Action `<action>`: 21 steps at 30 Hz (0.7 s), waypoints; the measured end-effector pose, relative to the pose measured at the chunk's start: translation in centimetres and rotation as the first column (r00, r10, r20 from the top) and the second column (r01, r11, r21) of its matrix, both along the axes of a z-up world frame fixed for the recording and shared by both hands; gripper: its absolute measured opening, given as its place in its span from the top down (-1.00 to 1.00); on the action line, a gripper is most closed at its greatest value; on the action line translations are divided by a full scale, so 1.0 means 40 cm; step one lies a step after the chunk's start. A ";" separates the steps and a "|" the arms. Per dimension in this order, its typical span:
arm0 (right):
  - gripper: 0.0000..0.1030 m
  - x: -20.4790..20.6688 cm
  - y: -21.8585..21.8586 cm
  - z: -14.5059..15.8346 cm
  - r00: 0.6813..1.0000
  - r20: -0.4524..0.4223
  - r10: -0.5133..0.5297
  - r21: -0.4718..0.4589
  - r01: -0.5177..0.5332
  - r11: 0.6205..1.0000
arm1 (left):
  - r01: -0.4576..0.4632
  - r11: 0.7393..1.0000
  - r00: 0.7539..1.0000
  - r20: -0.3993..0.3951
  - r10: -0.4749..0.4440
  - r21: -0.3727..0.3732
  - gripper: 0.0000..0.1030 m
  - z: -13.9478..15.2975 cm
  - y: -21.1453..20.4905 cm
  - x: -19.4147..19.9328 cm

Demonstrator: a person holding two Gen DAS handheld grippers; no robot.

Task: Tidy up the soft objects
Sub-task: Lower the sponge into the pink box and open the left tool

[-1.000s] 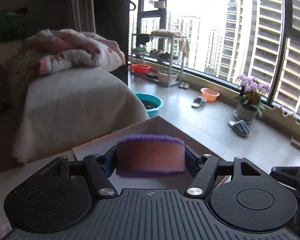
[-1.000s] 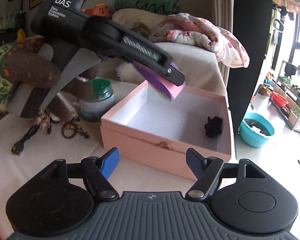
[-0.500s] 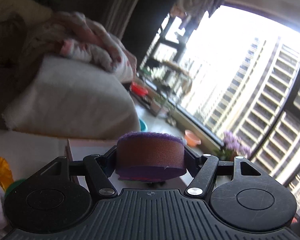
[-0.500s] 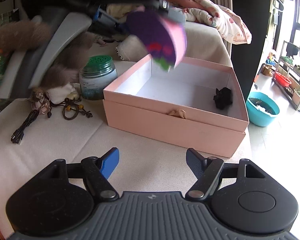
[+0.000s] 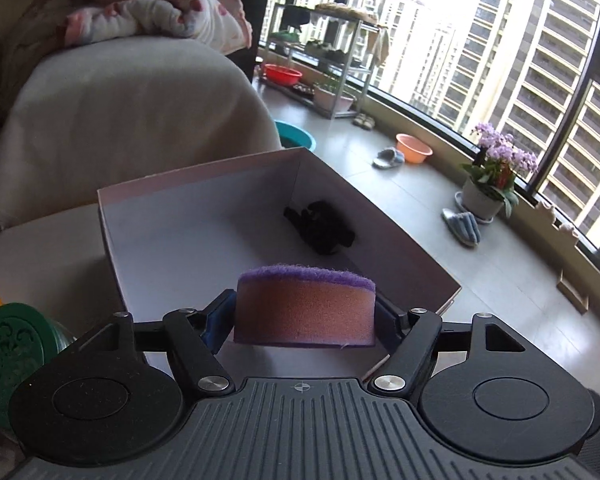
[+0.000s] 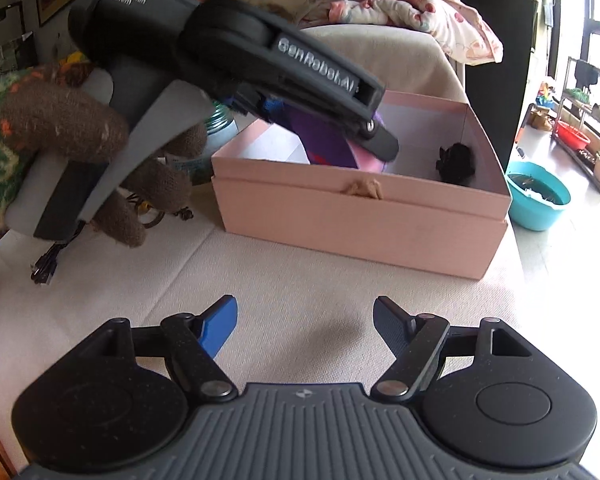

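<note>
My left gripper [image 5: 305, 316] is shut on a pink sponge with a purple scrub layer [image 5: 305, 310]. It holds the sponge low over the open pink box [image 5: 400, 240], near the box's left end. The right wrist view shows the same sponge [image 6: 332, 148] dipping inside the box [image 6: 360, 224] under the left gripper's body [image 6: 260, 56]. A small black soft object [image 5: 320, 226] lies in the box's far right corner, also seen in the right wrist view [image 6: 458, 162]. My right gripper [image 6: 304, 322] is open and empty above the cloth-covered table, in front of the box.
A green-lidded jar [image 5: 8, 356] stands left of the box. A brown knitted plush toy [image 6: 60, 128] and a black cable [image 6: 48, 264] lie at the table's left. A sofa with a floral blanket [image 6: 400, 4] is behind. A teal basin [image 6: 540, 196] sits on the floor right.
The left gripper has tilted down and lowered the sponge from above the box into its opening. The right gripper has drawn back a little and stays open.
</note>
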State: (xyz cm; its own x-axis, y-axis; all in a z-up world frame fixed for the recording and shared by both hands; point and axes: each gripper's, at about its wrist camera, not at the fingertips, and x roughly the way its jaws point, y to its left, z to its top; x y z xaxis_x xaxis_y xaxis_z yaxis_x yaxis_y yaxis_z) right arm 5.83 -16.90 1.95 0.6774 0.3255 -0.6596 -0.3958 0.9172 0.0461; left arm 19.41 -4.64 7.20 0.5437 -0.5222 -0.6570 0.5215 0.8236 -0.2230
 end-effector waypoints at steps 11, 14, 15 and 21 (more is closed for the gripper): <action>-0.48 -0.002 -0.011 -0.016 1.000 -0.015 -0.010 0.058 0.011 0.998 | -0.051 0.989 0.971 0.226 0.082 -0.142 -0.44 0.124 0.048 0.049; -0.48 -0.009 -0.027 -0.002 1.000 0.006 -0.008 0.090 0.007 0.996 | -0.013 0.998 0.960 0.278 0.032 -0.068 -0.44 0.097 0.024 0.016; -0.48 -0.012 -0.038 0.010 1.000 0.018 -0.001 0.106 -0.001 0.994 | -0.007 0.999 0.965 0.262 0.016 -0.037 -0.44 0.078 0.014 0.010; -0.55 0.010 -0.137 0.107 0.996 0.052 -0.078 0.197 0.066 0.978 | 0.087 0.967 0.970 0.201 -0.137 0.240 -0.45 -0.020 -0.042 -0.050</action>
